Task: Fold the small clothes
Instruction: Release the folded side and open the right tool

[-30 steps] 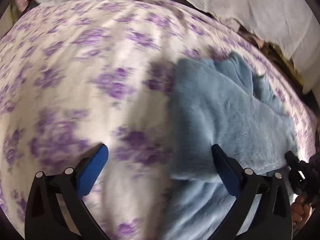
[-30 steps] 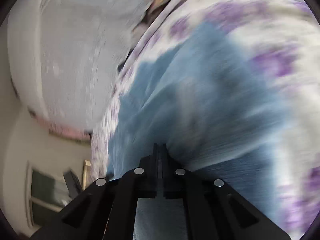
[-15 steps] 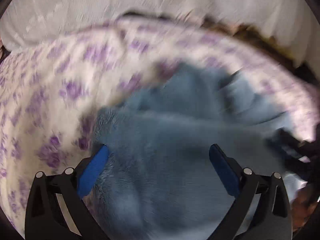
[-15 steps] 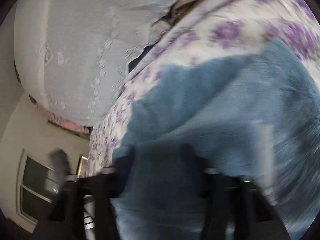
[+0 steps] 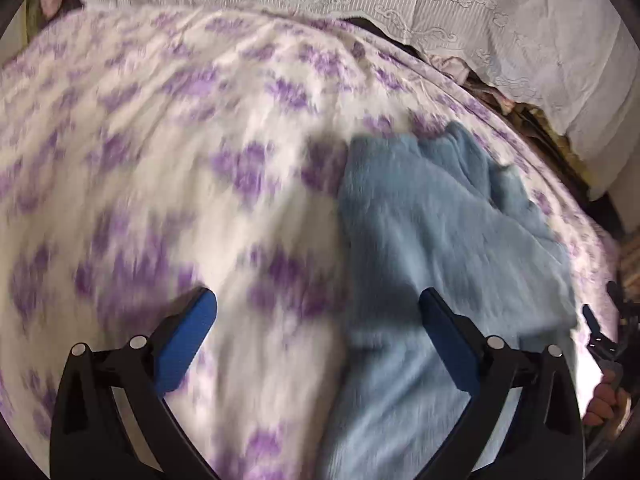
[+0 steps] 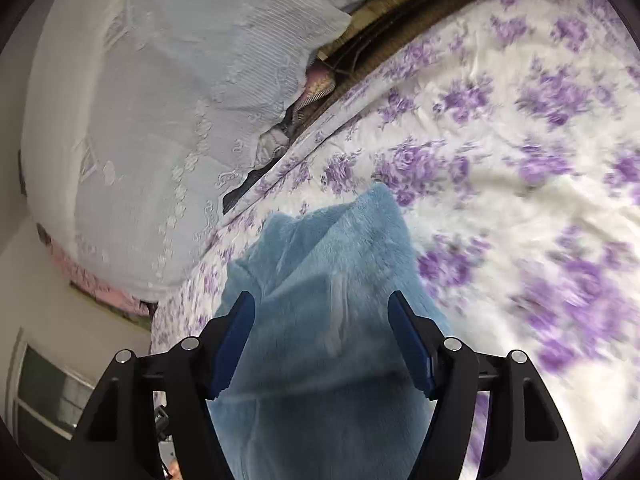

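Your left gripper (image 5: 318, 322) had its blue-padded fingers (image 5: 188, 334) spread wide apart and gripped nothing. The left one hung over the flowered bedspread (image 5: 168, 168); the right one (image 5: 448, 340) hung over the blue fleece garment (image 5: 432, 240), and whether it brushed the pile could not be told. Between them lay the garment's long left edge, running from near the camera up toward the far side of the bed.

Your right gripper (image 6: 322, 338) also had its fingers (image 6: 236, 338) well apart, clamped on nothing. Both sat above the garment (image 6: 332, 280), which filled the gap between them; contact could not be told.

The garment lay on the bedspread (image 6: 520, 128) as a long doubled strip, its far end rumpled into two soft peaks. From your left camera it lay to the right, with its right edge near the bed's right side, where your right hand (image 5: 602, 400) and its tool showed at the frame's rim.

To the left of the garment the bedspread stretched wide and open. At the far edge of the bed a white lace-patterned cover (image 5: 440, 4) rose up, with a dark gap (image 6: 384, 40) holding bits of cloth between it and the bedspread.
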{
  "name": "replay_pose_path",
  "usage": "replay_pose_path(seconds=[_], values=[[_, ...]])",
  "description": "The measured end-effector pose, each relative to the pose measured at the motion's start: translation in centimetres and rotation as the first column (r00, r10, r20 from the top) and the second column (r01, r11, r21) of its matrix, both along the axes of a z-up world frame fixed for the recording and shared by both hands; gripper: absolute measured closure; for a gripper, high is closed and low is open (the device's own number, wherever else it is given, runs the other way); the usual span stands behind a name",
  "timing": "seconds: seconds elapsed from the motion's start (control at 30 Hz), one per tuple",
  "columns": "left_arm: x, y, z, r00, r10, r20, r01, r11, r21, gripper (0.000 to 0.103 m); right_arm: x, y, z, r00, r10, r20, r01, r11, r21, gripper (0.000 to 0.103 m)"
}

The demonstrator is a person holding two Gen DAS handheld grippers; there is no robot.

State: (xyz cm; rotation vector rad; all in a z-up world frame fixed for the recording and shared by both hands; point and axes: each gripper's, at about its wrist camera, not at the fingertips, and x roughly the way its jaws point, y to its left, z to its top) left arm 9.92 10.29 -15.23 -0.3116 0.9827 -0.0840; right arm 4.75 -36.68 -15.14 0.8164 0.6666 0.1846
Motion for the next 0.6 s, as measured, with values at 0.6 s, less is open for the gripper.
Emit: replay_pose_path(seconds=[0.6], values=[[-10.3, -3.5, -1.4, 0.968, -0.249, -0.014, 0.249, 0.968, -0.008, 0.005, -9.9, 2.1, -3.7, 0.977, 0.206, -0.057, -0.211, 0.971, -0.113, 0.019]])
